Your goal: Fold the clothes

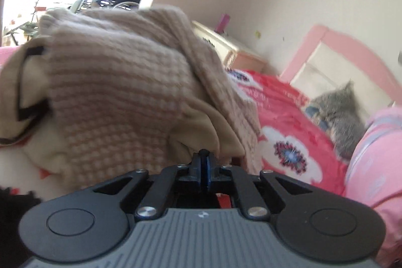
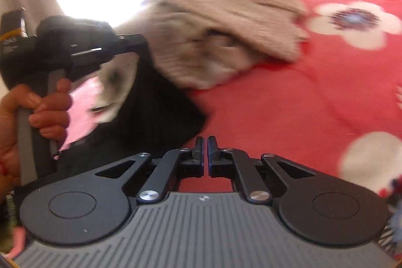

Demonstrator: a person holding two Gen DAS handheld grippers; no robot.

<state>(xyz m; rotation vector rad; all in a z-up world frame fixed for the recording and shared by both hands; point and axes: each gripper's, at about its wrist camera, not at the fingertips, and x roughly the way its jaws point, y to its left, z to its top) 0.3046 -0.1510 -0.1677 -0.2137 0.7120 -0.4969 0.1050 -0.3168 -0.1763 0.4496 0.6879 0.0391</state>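
Left tool (image 1: 204, 155): jaws pinched together, a fold of the beige knit sweater (image 1: 120, 82) clamped at the tips. The fabric rises straight ahead of the tool and fills the centre-left of the left wrist view, hiding most of what lies behind it. A smooth tan lining shows at the pinch point; the exact edge held is hard to make out.

Right tool (image 2: 207, 142): jaws nearly closed, narrow gap between them, nothing in it. It hangs over the red floral bedspread (image 2: 289, 104). From here the sweater (image 2: 226, 24) is ahead and slightly left, bunched and motion-blurred, resting partly on the bedspread.

Left of the right tool: a hand (image 2: 37, 112) gripping the other tool's handle, cut off at the frame edge. Between it and the sweater, a black garment (image 2: 160, 102) and a pink patch (image 2: 83, 104), too blurred to identify.

Ahead-right of the left tool: pink headboard (image 1: 334, 47), grey fuzzy item (image 1: 336, 114), indistinct. The window beyond is blown out.
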